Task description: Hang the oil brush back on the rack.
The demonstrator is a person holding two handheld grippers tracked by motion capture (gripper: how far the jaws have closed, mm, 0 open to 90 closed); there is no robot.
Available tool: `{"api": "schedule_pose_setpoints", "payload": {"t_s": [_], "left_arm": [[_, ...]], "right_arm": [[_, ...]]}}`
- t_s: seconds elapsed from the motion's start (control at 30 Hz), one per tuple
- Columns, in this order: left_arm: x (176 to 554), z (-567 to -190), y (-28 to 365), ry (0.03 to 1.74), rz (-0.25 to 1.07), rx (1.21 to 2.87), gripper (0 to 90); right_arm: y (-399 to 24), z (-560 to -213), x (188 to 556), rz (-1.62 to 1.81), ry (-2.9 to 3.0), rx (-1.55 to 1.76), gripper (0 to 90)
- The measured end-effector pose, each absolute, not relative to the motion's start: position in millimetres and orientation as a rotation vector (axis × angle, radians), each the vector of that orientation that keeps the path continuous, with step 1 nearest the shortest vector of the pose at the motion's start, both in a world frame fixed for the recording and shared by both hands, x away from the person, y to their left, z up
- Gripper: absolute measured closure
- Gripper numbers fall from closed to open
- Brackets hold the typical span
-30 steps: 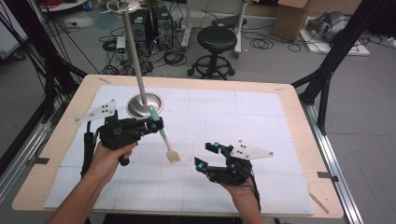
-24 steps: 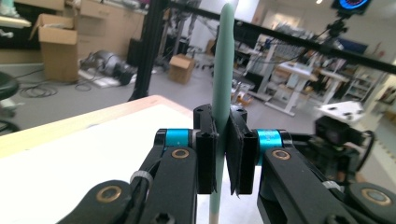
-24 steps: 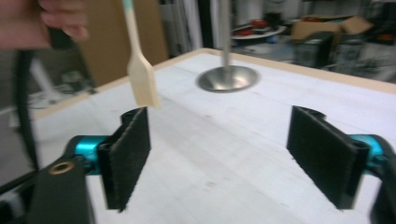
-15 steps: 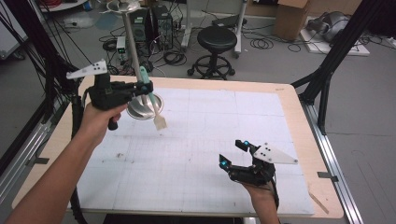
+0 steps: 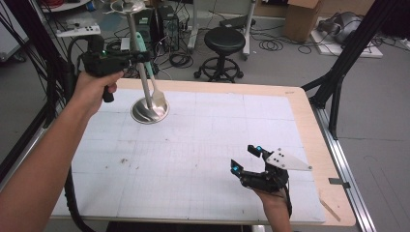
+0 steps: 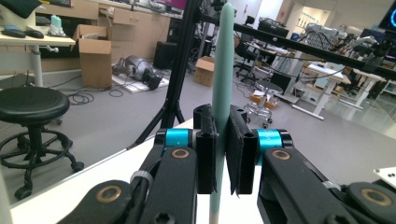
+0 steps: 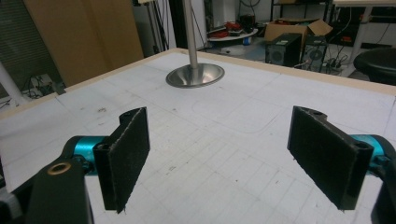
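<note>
Overhead, we held the spatula [image 5: 147, 67] beside the stand's pole [image 5: 137, 53].
Our left gripper [image 5: 138, 57] clamped its handle; our right gripper [image 5: 244, 159] hung with jaws apart over the bare worktop [image 5: 203, 140], its steel base [image 5: 150, 110] well apart.

The high view looks forward and down on the surface [image 5: 203, 159]; the right gripper view, low and close, shares the steel stand [image 5: 150, 110] at eleven o'clock.

Grey floor [image 5: 290, 63], cables strewn. 1 black stool [image 5: 224, 48] beyond table edge. Cardboard boxes [image 6: 95, 56] by wooden cabinets [image 6: 135, 23]. Black frame legs [image 5: 338, 72]. Desks further back [image 6: 327, 74].
</note>
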State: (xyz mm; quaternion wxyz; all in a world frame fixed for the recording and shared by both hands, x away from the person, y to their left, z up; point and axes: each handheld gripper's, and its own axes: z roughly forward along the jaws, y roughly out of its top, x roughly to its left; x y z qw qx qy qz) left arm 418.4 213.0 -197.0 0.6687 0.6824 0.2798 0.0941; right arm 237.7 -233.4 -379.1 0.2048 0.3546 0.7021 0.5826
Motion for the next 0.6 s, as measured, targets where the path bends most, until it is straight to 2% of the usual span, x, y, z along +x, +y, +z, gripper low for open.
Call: {"api": "schedule_pose_setpoints", "payload": {"t_s": [0.6], "left_arm": [[456,-183,233,0.649,0.168,1.508,82.7]], "right_arm": [[-230,-381,240,1.61,1.967,1.0,19.6]]}}
